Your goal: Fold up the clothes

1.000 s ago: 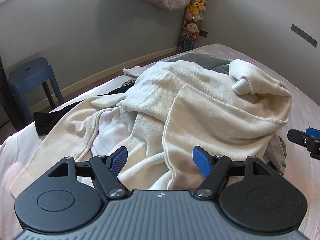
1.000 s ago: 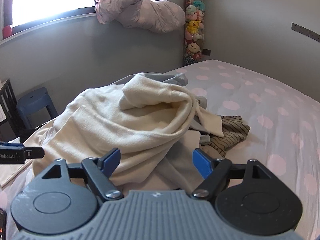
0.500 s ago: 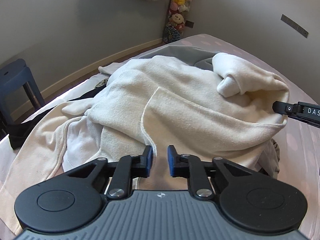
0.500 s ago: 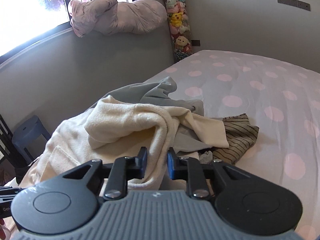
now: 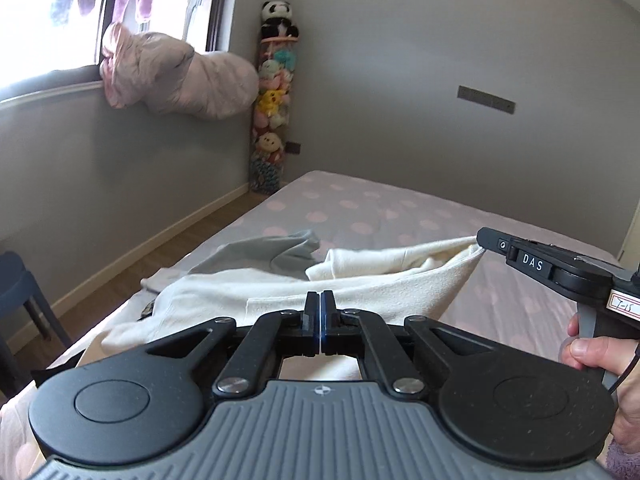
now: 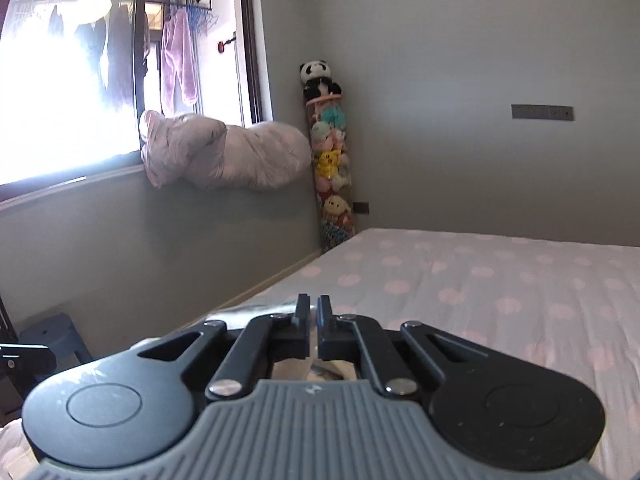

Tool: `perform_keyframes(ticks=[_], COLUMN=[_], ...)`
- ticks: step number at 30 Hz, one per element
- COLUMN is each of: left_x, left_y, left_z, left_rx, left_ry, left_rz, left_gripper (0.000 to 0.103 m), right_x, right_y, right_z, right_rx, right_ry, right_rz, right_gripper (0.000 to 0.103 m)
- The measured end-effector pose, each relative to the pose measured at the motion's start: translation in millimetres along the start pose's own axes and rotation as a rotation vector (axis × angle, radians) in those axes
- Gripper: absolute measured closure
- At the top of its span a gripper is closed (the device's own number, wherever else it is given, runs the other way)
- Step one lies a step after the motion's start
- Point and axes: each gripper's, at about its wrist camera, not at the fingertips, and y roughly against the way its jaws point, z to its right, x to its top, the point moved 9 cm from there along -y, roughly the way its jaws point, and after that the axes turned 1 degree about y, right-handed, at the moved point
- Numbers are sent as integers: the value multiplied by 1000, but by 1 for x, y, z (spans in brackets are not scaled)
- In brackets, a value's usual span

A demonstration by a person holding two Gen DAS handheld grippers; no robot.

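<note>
A cream sweater (image 5: 392,280) hangs stretched over the polka-dot bed (image 5: 400,208), lifted between both grippers. My left gripper (image 5: 321,308) is shut, its fingers pressed together on the sweater's near edge, and cloth shows below them. In the left wrist view my right gripper (image 5: 480,240) pinches the sweater's far corner, with a hand (image 5: 596,352) on its handle. In its own view my right gripper (image 6: 313,312) is shut with a sliver of pale cloth between the fingers. A grey garment (image 5: 280,248) lies behind the sweater.
A dark blue stool (image 5: 16,280) stands on the floor left of the bed. A tall column of plush toys (image 5: 272,120) fills the room corner. Pink bedding (image 5: 180,80) hangs over the window sill. The pink-dotted sheet (image 6: 500,292) stretches away to the right.
Both grippers went from wide open to shut on the cream sweater. Both then rose, pulling it up off the pile, and the views now tilt up toward the wall and window.
</note>
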Motion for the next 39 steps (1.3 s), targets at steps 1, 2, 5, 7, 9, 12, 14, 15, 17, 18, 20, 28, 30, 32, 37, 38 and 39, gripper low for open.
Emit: perform_keyframes(ticks=[1,2,5,7,9,12,14,15,17,18,20,28,30,32,37,38,39], left_x=[4,6,5,0,-8,-22,-29,-33,-37,-38,-39,-42,-45,-50,-71,-76,-81], left_y=[7,12,22,24,24,19,19,20,22,23,27,16,8,-1,-27,-32,-38], left_z=[12,23,63,87,108,122,123,121,113,108,96,4,-20,-42,-92,-101,-111], left_rx=[-16,-33,-94,-130,-159,-166,-152,-146,-125,-111,-74,90,126,158,217,227,237], left_ry=[-12,-24,-66,-91,-111,-132,-135,-134,-132,-133,-129,-44,-20,-4,23,29,35], left_rz=[11,17,25,16,-4,-42,-61,-70,-84,-88,-89,-113,-127,-142,-213,-228,-241], left_gripper=[103,103,103,103,103,103,103,102,96,91,86,72,68,62,55,54,52], right_x=[5,11,36,45,48,37,23,15,-2,-9,-22,-56,-67,-80,-111,-118,-125], right_y=[13,25,84,114,139,167,178,180,178,177,170,130,113,98,59,51,42], right_z=[9,19,62,94,121,143,150,151,149,147,139,108,102,94,66,59,53], right_rx=[-1,-3,-162,-186,-200,-211,-213,-205,-187,-177,-149,-74,-57,-39,23,36,45], right_ry=[-21,-42,4,-37,-62,-55,-53,-58,-73,-79,-89,-61,-51,-41,-22,-17,-11], right_rz=[8,15,175,170,149,95,59,43,8,-10,-39,-128,-162,-197,-288,-307,-327], right_gripper=[100,103,103,103,103,103,103,102,101,100,98,87,79,73,65,62,61])
